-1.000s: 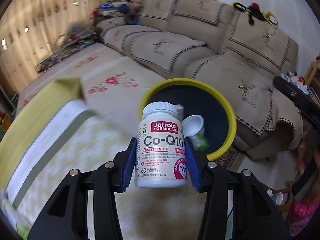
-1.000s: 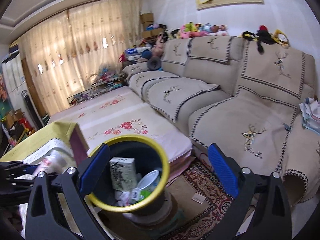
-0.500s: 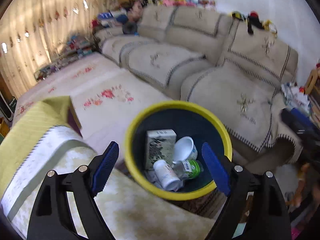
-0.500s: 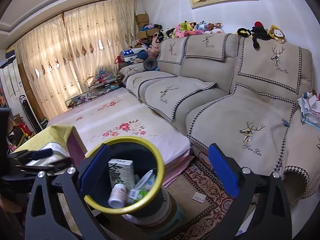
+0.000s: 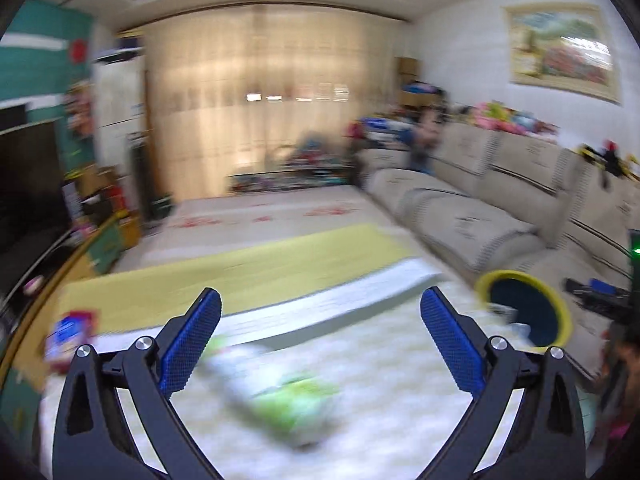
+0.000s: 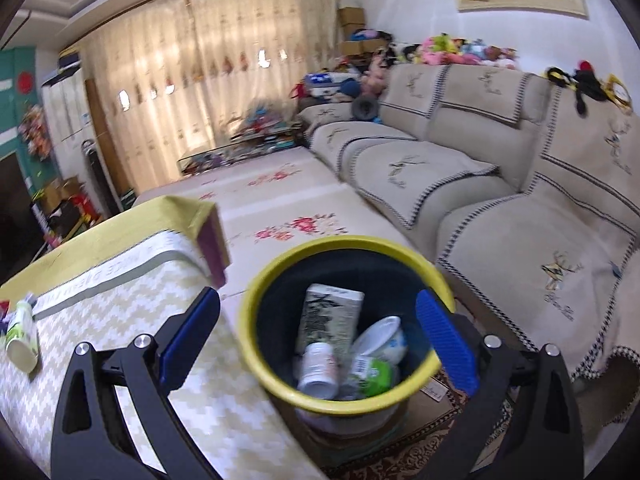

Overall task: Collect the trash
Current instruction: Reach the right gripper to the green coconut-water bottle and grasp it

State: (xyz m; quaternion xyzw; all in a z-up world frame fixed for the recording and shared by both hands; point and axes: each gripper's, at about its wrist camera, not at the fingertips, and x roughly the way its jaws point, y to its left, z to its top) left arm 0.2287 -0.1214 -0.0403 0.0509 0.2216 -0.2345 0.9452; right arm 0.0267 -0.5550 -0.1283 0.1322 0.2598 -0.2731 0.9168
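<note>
Left wrist view is smeared by motion; I can read shapes but little detail. A pale packet with a bright green patch [image 5: 280,392] lies on the patterned table cover [image 5: 400,380], below and between the blue pads. What it is I cannot tell from here. A small red-and-blue item [image 5: 68,332] sits near the table's left edge, also too blurred to name.

Left gripper [image 5: 318,340]: its jaws have just been opening and now stand spread wide, with nothing between them. The green-patched packet lies on the table under the gap, not touched by either pad.

The yellow-rimmed bin [image 5: 524,308] shows at right in this view, beyond the right pad, well apart from the packet. Its inside is mostly dark here. A person is cut off at the lower right edge.

Right wrist view is sharper. Right gripper [image 6: 318,340] is also spread wide and empty, hanging above the bin [image 6: 256,344]. The right pad overlaps the bin's far rim in the picture; the left pad sits over the table edge beside it.

Inside the bin: a white supplement bottle [image 6: 318,368] lying at the bottom, a patterned carton [image 6: 328,320] leaning upright behind it, a white cup [image 6: 384,340], and a green-labelled container [image 6: 374,376]. What lies beneath them is hidden.

A tube-like white-and-green item [image 6: 20,332] rests on the table at the far left, well apart from the bin, partly cut by the frame edge.
</note>
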